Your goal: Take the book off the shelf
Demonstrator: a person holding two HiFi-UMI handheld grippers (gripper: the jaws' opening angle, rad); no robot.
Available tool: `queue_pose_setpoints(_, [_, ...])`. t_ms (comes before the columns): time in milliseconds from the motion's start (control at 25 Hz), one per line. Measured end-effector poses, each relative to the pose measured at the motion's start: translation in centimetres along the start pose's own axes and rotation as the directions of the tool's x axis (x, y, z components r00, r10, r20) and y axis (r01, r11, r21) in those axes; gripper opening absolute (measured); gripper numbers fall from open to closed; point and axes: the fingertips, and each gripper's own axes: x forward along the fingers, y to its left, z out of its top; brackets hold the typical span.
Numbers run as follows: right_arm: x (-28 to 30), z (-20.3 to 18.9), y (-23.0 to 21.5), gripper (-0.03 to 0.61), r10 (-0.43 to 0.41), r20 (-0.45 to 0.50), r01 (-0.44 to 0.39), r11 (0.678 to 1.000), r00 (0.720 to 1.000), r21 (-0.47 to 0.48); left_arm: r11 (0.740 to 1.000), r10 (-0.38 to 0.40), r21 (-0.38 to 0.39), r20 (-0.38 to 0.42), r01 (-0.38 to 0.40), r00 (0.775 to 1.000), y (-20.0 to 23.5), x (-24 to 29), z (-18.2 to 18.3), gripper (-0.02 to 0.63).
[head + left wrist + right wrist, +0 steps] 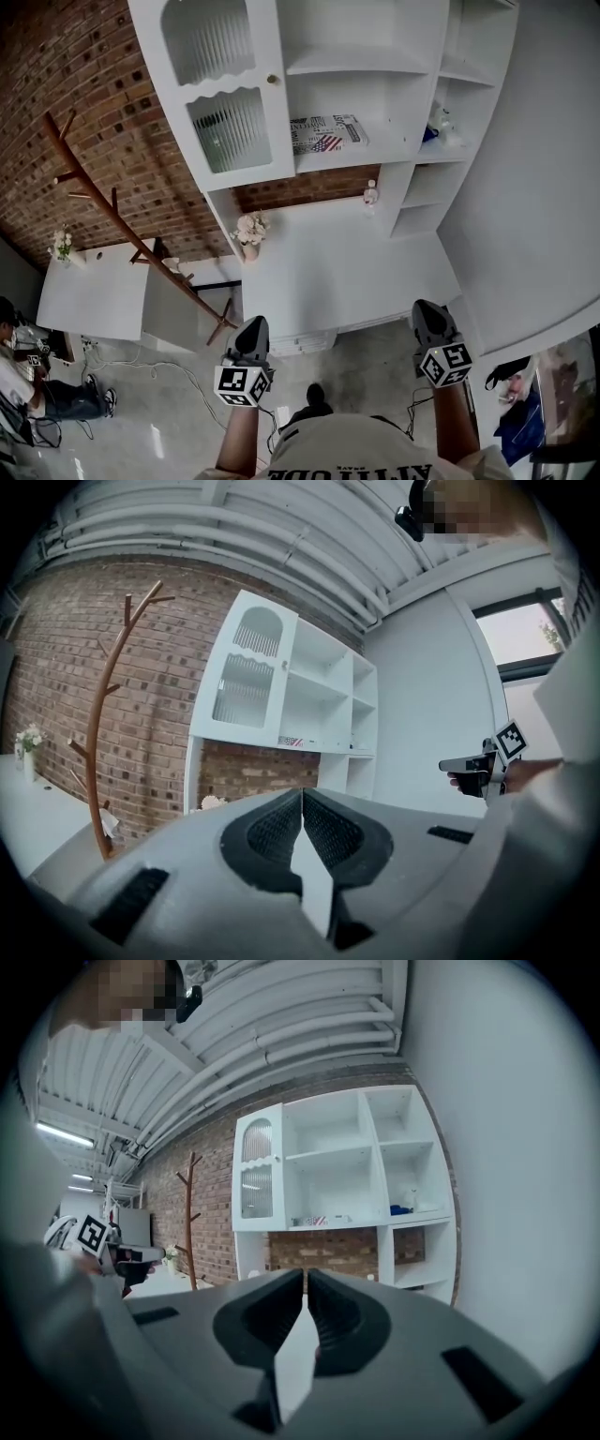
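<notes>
Standing well back from the white shelf unit (pixel 367 64), the person holds both tools out ahead at about the same height, one on each side of the body. The left gripper (pixel 253 325) has its fingers pressed together with nothing between them. The right gripper (pixel 424 309) likewise shows its fingers closed to a thin slit, and they are empty too. With nothing yet in reach, that closed, empty hold looks like a carrying posture and not a grasp.

The book (pixel 323 134) is far ahead of both sets of fingers and above their line, roughly midway between the two grippers. It lies flat on the middle shelf with its flag-patterned cover facing up. Lying flat, it offers only a thin front edge, so the fingers would probably need to spread and come in level at that edge.

Left of the book, beyond the left fingers, is a cabinet door (pixel 225 127) with ribbed glass. To its right, past the right fingers' line, a side compartment holds small blue and white items (pixel 434 122). Below the shelf, and nearer the fingers, a white desk (pixel 328 281) carries a vase of flowers (pixel 249 230) and a small bottle (pixel 371 194). The desk juts out in front of the shelf, so any reach would have to pass over it. The task has hardly begun.
</notes>
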Motion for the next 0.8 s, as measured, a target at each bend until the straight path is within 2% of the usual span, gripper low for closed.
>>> queue_pose_setpoints(440, [5.0, 0.7, 1.6, 0.034, -0.052, -0.004, 0.052, 0.998, 0.999, -0.018, 0.998, -0.065, -0.002, -0.004, 0.065, 0.998, 5.1, 4.6, 0.5, 0.026])
queue_pose_setpoints(800, [6.1, 0.6, 1.6, 0.034, -0.075, -0.024, 0.075, 0.997, 0.997, -0.027, 0.995, -0.101, -0.021, -0.028, 0.100, 0.995, 5.6, 6.5, -0.6, 0.026])
